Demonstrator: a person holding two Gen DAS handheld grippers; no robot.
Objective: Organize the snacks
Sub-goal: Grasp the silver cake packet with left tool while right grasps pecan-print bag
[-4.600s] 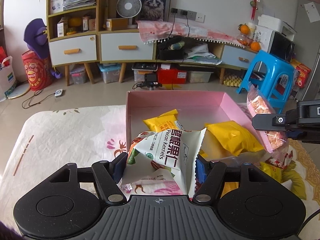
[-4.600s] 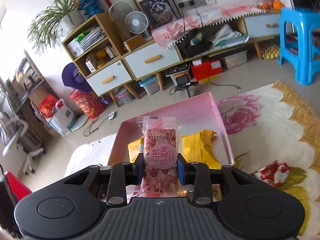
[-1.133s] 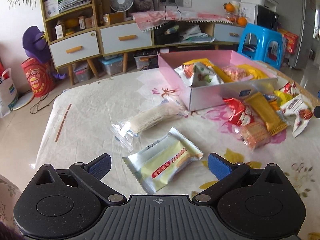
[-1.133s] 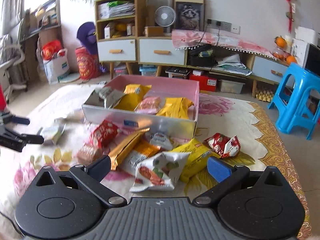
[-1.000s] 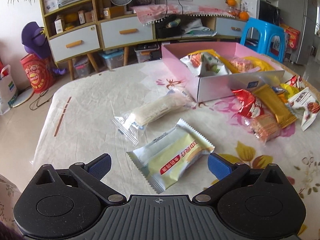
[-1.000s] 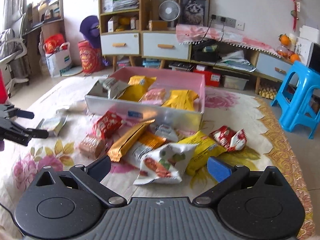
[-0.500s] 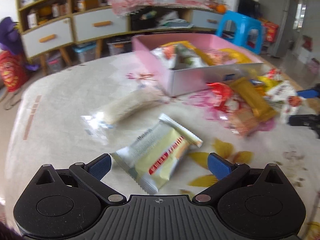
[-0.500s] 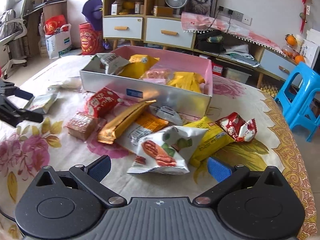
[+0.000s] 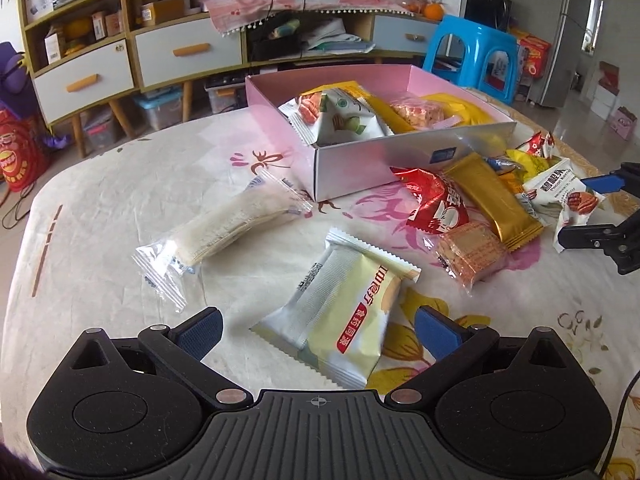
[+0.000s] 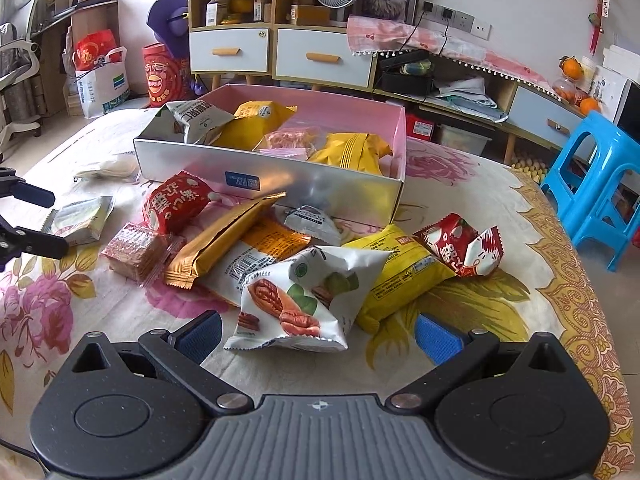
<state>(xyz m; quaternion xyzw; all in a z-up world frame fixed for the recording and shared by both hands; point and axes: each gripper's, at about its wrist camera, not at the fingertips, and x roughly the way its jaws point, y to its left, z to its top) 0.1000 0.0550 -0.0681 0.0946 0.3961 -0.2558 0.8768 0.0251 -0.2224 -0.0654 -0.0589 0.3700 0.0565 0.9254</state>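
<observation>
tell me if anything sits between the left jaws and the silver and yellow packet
Nothing visible does. The left gripper is open, and the silver and yellow packet lies flat on the tablecloth right between its jaws.

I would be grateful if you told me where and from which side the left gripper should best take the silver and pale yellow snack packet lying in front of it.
Probably across the padded middle, from above. The silver and pale yellow snack packet lies flat and slanted on the tablecloth, between the open fingers of the left gripper. Its two crimped ends are thin, so closing on the long sides should hold better.

Orange packet (image 10: pixel 276 240) mostly buried — brand unreadable under gold bar (image 10: pixel 224 240).
</observation>
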